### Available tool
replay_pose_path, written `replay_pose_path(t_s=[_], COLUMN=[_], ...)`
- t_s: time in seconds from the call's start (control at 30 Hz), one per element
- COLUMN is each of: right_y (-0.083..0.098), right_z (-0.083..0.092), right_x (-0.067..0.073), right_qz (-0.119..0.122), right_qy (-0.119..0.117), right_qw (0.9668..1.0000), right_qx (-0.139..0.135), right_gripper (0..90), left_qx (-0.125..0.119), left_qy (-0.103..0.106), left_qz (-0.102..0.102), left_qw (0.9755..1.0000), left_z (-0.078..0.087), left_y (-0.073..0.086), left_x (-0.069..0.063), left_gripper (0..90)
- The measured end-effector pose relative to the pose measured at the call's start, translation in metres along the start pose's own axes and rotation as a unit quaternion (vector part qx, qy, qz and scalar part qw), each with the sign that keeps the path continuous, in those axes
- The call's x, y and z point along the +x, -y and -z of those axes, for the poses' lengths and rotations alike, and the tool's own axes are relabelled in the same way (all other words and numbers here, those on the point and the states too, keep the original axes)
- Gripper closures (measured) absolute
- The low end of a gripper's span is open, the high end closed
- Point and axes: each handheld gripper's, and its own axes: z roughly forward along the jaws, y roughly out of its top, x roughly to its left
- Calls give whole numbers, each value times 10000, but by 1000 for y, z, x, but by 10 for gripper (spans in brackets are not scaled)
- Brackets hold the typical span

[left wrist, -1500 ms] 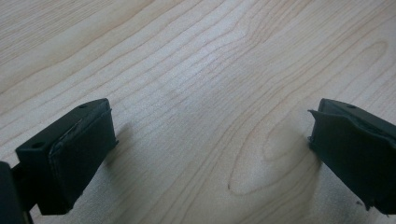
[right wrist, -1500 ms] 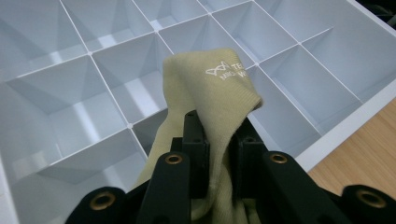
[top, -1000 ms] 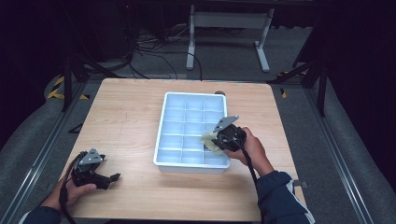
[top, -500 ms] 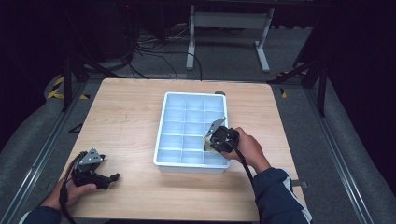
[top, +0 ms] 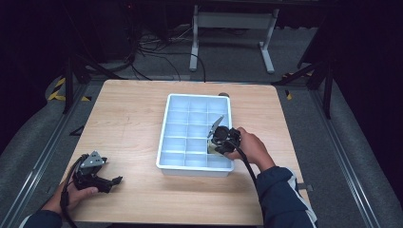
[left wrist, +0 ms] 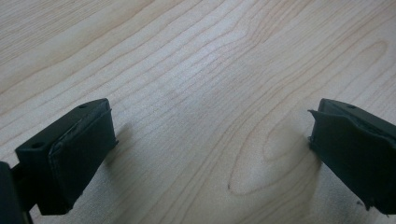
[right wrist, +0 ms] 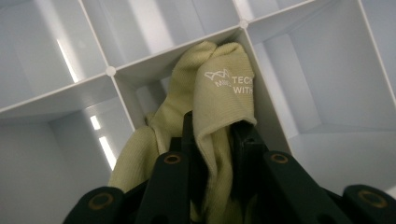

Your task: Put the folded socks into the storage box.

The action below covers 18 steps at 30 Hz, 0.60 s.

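A pale yellow-green cloth (right wrist: 219, 93) with white printed lettering is pinched between the jaws of my right gripper (right wrist: 212, 140), which is shut on it. The cloth presses into a compartment of the white divided tray (right wrist: 70, 93), against a divider corner. From above, my right gripper (top: 219, 139) tilts down over the tray's (top: 167, 118) right column near the front, with a bit of cloth (top: 211, 148) showing beneath it. My left gripper (top: 114, 181) rests on the wooden table (top: 128, 114) at the front left, with the jaws wide apart over bare wood (left wrist: 210, 116).
The tray has several compartments and sits at the table's middle right. A dark floor with cables and a metal stand (top: 230, 28) lies beyond the far edge. Black rails run along both sides of the table.
My right gripper has shifted a little left and tipped down into the tray with the cloth. The left gripper has stayed where it was.
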Motion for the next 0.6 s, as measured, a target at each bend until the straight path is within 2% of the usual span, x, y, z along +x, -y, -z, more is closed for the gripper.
replay_pose_path(t_s=[0.03,0.23,0.6], right_y=[-1,-8,-11], right_z=[-1,-3,-5], right_x=[0,0,-3], right_qz=[-70,126,65], right_qy=[-23,-39,-121], right_qw=[9999,9991,9985], right_qx=[72,399,536], right_gripper=[783,782,779], left_qx=[0,-1,-2], left_qy=[-1,-2,-2], left_qz=[-1,-1,-1], left_qw=[10000,10000,10000], left_z=[0,0,0], left_y=[0,0,0], left_x=[0,0,0], left_gripper=[4,4,4])
